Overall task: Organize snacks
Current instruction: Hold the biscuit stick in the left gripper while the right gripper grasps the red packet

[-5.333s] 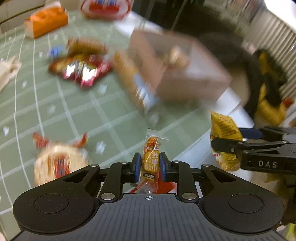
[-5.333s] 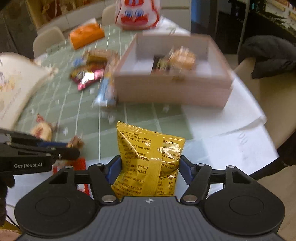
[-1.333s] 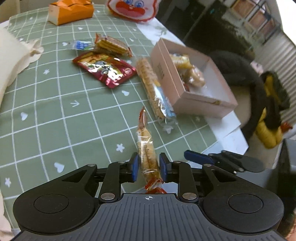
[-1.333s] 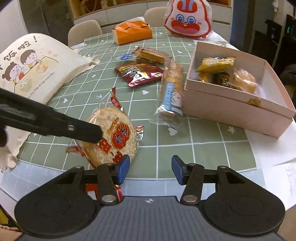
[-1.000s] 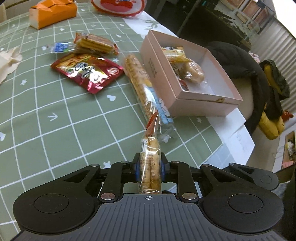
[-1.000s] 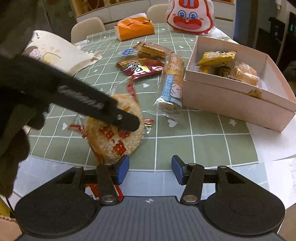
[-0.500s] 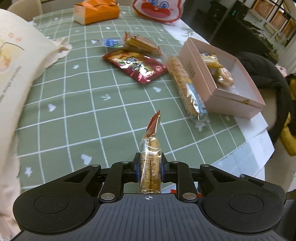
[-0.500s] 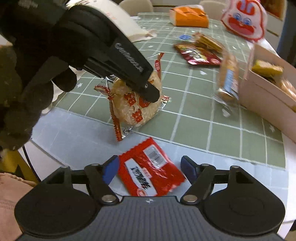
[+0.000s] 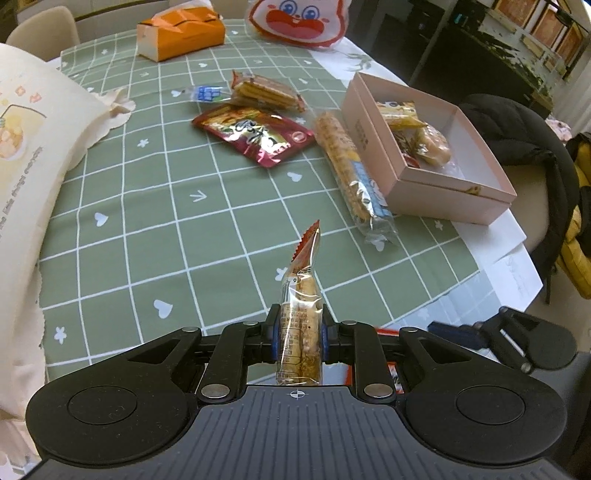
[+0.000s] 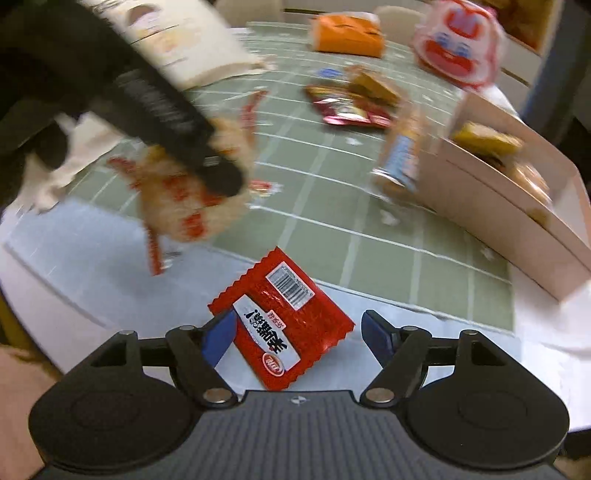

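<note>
My left gripper is shut on a round rice cracker in a clear wrapper, seen edge-on, lifted above the green checked tablecloth. In the right wrist view the same cracker hangs blurred at the left under the left gripper. My right gripper is open over the table's white front edge. A flat red snack packet lies between its blue pads, which do not press on it. The open pink box at the right holds a few wrapped snacks.
A long biscuit pack lies against the box. Behind it are a red foil packet and a cracker pack. An orange tissue box and a rabbit-face bag stand at the back. A cream cloth bag covers the left.
The right gripper's jaws have widened and it has swung over the red packet at the table edge. The left gripper has carried the rice cracker up and across.
</note>
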